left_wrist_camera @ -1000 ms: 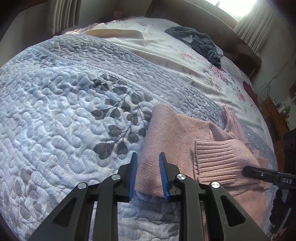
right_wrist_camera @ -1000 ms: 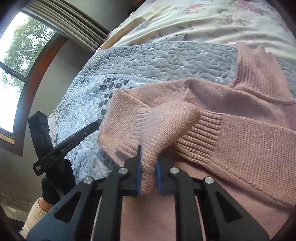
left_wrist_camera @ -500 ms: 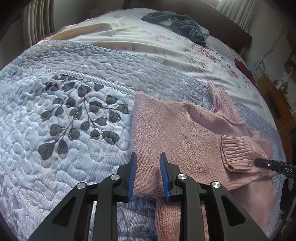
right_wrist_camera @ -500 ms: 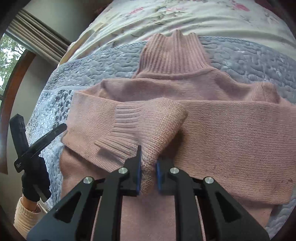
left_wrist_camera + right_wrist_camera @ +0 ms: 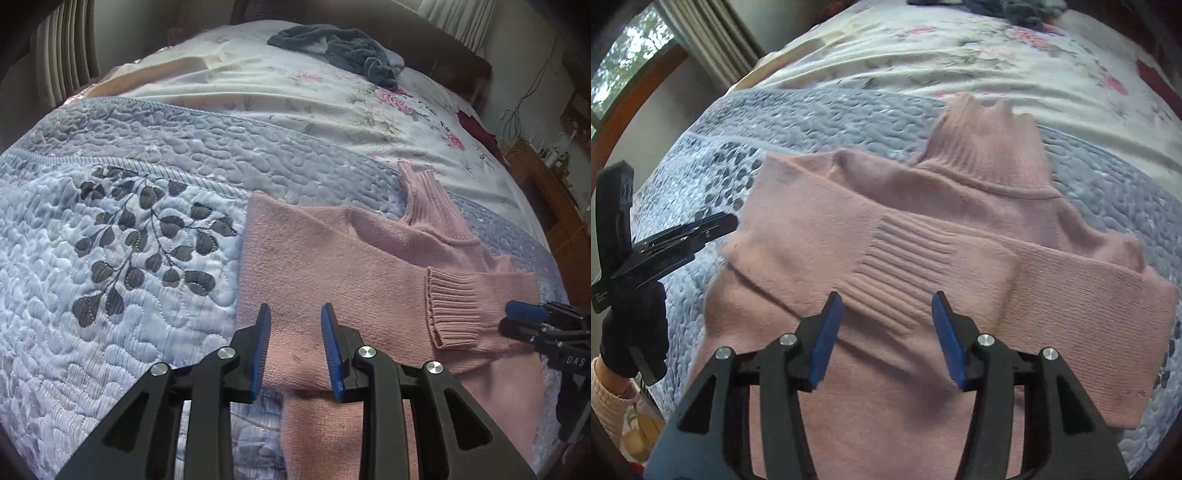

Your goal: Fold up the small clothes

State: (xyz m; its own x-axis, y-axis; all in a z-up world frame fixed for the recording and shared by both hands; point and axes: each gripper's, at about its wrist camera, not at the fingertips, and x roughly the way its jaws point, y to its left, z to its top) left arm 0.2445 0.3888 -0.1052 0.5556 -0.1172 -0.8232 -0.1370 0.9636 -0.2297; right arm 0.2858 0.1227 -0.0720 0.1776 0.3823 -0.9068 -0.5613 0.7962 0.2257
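Observation:
A pink knit turtleneck sweater (image 5: 332, 266) lies flat on the blue-grey quilt (image 5: 110, 258). Both sleeves are folded across its chest, and its collar (image 5: 990, 155) points toward the headboard. One ribbed cuff (image 5: 901, 266) rests flat on the chest. My left gripper (image 5: 295, 347) is open above the sweater's left folded edge, nothing between its blue pads. Just short of the cuff, my right gripper (image 5: 886, 310) stands wide open and empty. The right gripper (image 5: 532, 321) shows at the sweater's right side in the left wrist view. A gloved hand (image 5: 631, 332) holds the left gripper (image 5: 713, 225).
A floral sheet (image 5: 295, 96) covers the far half of the bed, with a heap of dark grey cloth (image 5: 340, 44) near the headboard. A dark red item (image 5: 476, 129) lies at the right edge. A wooden cabinet (image 5: 554, 206) stands beyond it. Window and curtain (image 5: 701, 37) are at the left.
My right gripper has opened and let go of the sleeve cuff, which now lies flat across the sweater's chest. Both grippers have drawn back a little; the left stayed open.

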